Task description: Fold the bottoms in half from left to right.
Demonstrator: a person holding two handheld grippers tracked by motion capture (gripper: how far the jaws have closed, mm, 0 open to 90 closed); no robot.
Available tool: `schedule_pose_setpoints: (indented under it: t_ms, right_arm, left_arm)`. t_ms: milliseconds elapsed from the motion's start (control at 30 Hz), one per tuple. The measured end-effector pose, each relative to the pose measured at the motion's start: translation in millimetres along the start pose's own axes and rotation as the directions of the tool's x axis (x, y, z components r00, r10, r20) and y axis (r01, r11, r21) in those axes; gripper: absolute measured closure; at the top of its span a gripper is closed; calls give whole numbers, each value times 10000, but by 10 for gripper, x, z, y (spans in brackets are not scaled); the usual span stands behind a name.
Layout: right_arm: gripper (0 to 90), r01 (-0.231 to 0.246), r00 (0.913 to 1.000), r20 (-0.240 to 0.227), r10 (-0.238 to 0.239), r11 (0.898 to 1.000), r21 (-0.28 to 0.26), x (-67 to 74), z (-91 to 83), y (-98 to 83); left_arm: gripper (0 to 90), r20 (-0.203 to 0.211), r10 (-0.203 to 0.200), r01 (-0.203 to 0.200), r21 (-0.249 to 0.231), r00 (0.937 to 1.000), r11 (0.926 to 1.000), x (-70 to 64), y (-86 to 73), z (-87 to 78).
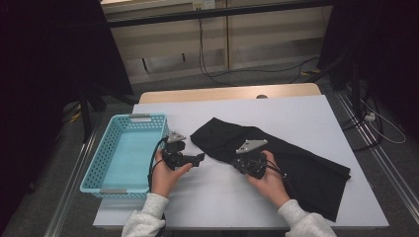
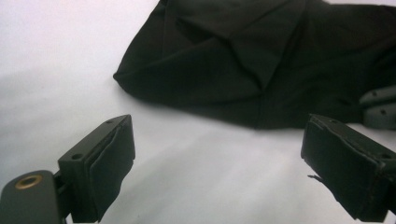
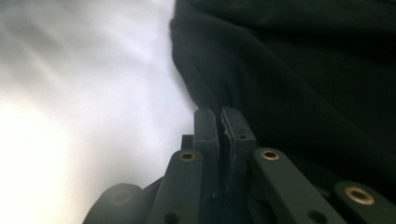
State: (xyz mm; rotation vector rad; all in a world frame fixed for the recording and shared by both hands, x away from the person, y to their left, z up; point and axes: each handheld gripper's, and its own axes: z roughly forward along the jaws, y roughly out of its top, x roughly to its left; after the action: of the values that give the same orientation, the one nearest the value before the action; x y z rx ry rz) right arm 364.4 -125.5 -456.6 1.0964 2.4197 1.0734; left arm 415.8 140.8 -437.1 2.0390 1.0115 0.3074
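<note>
Your left gripper (image 1: 198, 158) rests on the bare white table (image 1: 296, 118), jaws spread wide with nothing between them, just right of the blue basket (image 1: 114, 143). Ahead of those jaws lies the black cloth (image 2: 243, 60), its bunched end nearest them and its long axis running away to the right edge. Your right gripper (image 3: 218, 122) sits at the cloth's near edge, jaws pressed together, seemingly pinching the hem, so the right hand is closer.
</note>
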Motion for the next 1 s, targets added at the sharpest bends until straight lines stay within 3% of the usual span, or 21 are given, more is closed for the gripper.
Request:
schedule_pose_setpoints:
  t_ms: [133, 200, 400, 500, 600, 733, 800, 967, 1000]
  right_arm:
    - [867, 223, 9987, -464, -215, 9996, 156, 73, -28, -1]
    - [867, 468, 9958, -803, -446, 9985, 268, 162, -50, -20]
    - [865, 580, 9930, -1046, -547, 9979, 284, 201, -95, -65]
    - [855, 600, 9934, -987, -581, 9981, 158, 196, -98, -84]
    - [810, 551, 9941, -938, -543, 9985, 67, 201, -97, -97]
    - [762, 581, 9940, -929, -582, 9983, -32, 208, -100, -115]
    - [756, 522, 9940, -960, -525, 9986, -60, 205, -102, -124]
    - [760, 552, 9941, -927, -562, 9984, -135, 208, -107, -144]
    - [760, 552, 9941, -927, -562, 9984, -135, 208, -107, -144]
  left_arm:
    - [116, 83, -60, 61, -109, 9999, 9999, -2, 15, -10]
    - [133, 325, 2, 1, -113, 9995, 9999, -29, 30, 1]
    - [297, 839, 288, -278, -128, 9961, 9995, -110, 62, 39]
    - [387, 1421, 467, -494, 158, 9888, 9987, -173, 77, 117]
    - [440, 1568, 741, -806, 361, 9849, 9961, -204, 72, 201]
    - [513, 1531, 812, -893, 470, 9849, 9949, -203, 56, 292]
    - [547, 1452, 1125, -1219, 571, 9830, 9909, -188, 48, 359]
    - [719, 1352, 1166, -1244, 500, 9839, 9910, -191, 73, 403]
    - [719, 1398, 1057, -1136, 499, 9845, 9923, -193, 80, 411]
